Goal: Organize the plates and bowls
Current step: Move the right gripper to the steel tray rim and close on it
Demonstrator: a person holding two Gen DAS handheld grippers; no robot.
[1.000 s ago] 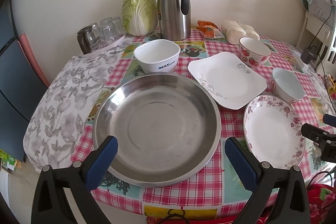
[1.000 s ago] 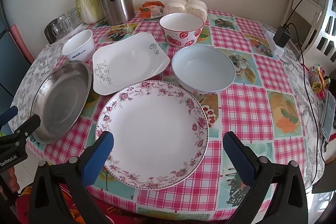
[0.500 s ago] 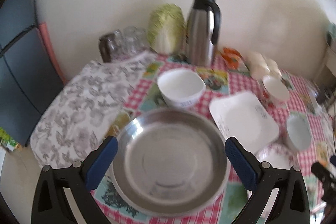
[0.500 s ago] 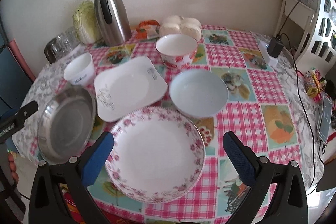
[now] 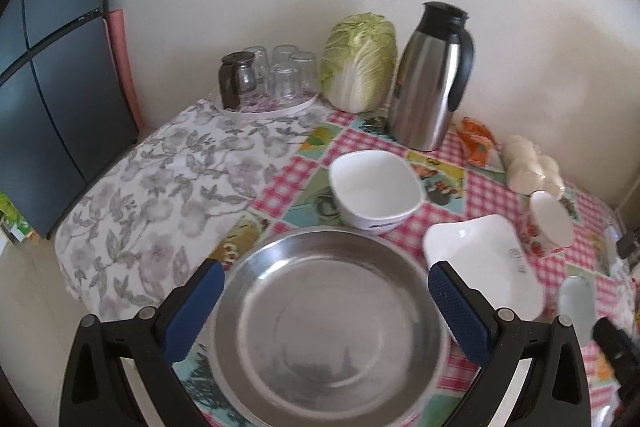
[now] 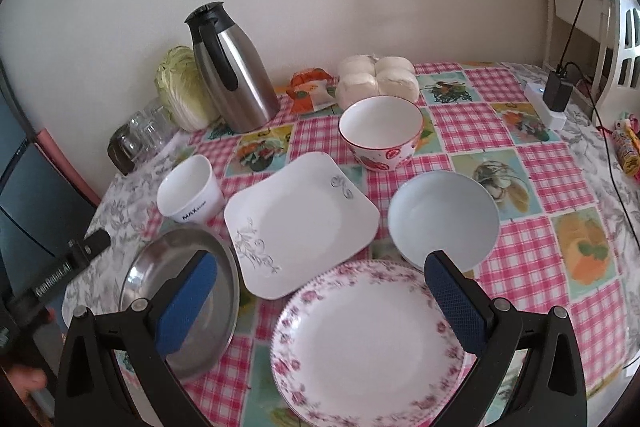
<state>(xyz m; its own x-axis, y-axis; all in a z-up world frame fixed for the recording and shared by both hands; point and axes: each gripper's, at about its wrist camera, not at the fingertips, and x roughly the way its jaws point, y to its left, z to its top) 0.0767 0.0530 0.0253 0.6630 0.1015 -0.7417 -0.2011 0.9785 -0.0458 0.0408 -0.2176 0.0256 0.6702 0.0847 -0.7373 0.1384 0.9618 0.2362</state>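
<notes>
The steel pan (image 5: pixel 328 323) lies at the near left of the table, beside the square white plate (image 6: pixel 300 219) and the floral plate (image 6: pixel 368 343); we judge it light, stiff and slippery, best taken at its thin rim, while the ceramic ones are heavier and fragile. Behind stand the blue bowl (image 6: pixel 442 219), the strawberry bowl (image 6: pixel 380 131) and the square white bowl (image 5: pixel 374 189). Our left gripper (image 5: pixel 326 311) and right gripper (image 6: pixel 320 303) are both wide and hold nothing.

Dishes spread on the table (image 6: pixel 532 163)

Pan (image 6: pixel 180 303) far left, square plate (image 6: pixel 300 215) to its right, round plate (image 6: pixel 368 343) nearest; three bowls (image 6: pixel 444 223) behind them, jug (image 6: pixel 232 71) and cabbage (image 6: pixel 182 91) at the wall.
</notes>
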